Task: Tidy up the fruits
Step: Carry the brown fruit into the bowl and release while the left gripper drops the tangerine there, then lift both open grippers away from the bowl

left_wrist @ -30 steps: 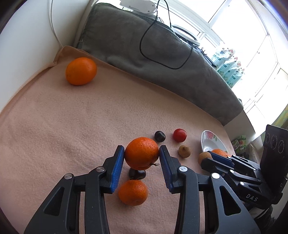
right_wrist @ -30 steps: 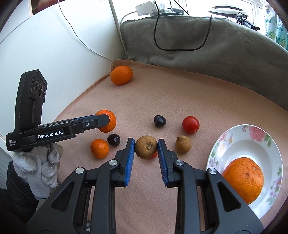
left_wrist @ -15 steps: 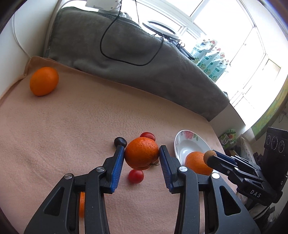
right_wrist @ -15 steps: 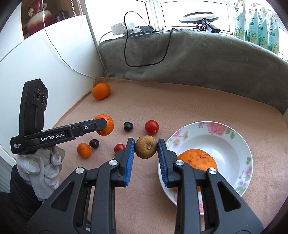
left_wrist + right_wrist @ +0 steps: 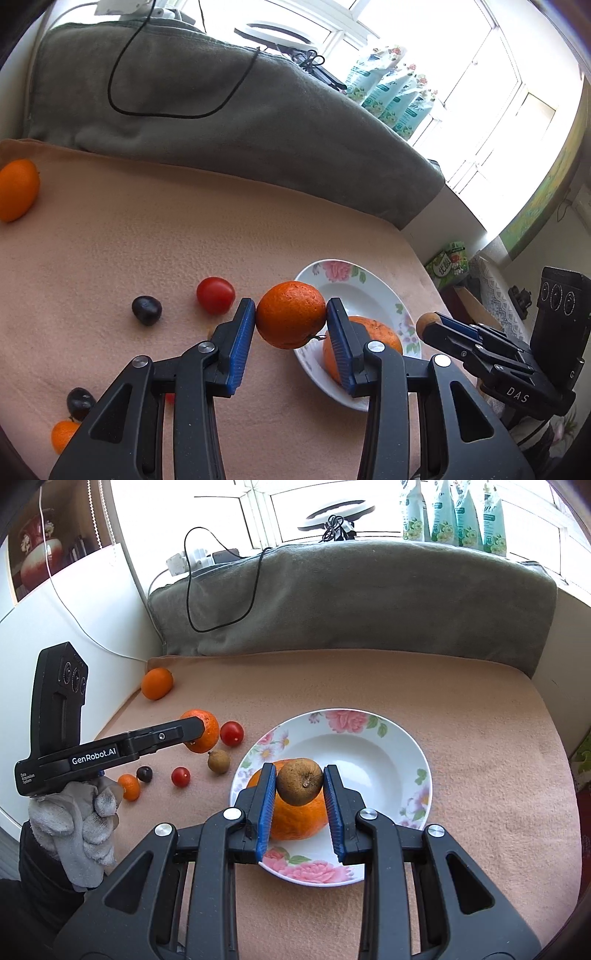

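A brown, roundish fruit (image 5: pixel 299 781), its stem dimple turned back toward the camera, is pinched between the right gripper (image 5: pixel 299 788) pads, directly above an orange (image 5: pixel 295 821) lying in the floral plate (image 5: pixel 384 734). The left gripper (image 5: pixel 291 317) clamps a mandarin (image 5: pixel 291 314), its stem end pointing down and right, left of the plate's rim.

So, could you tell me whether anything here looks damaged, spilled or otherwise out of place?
Nothing is spilled or broken. The one oddity is the brown fruit held in the right gripper above the plate: its skin is dull, brownish and mottled, unlike the bright oranges, so it may be past its best.
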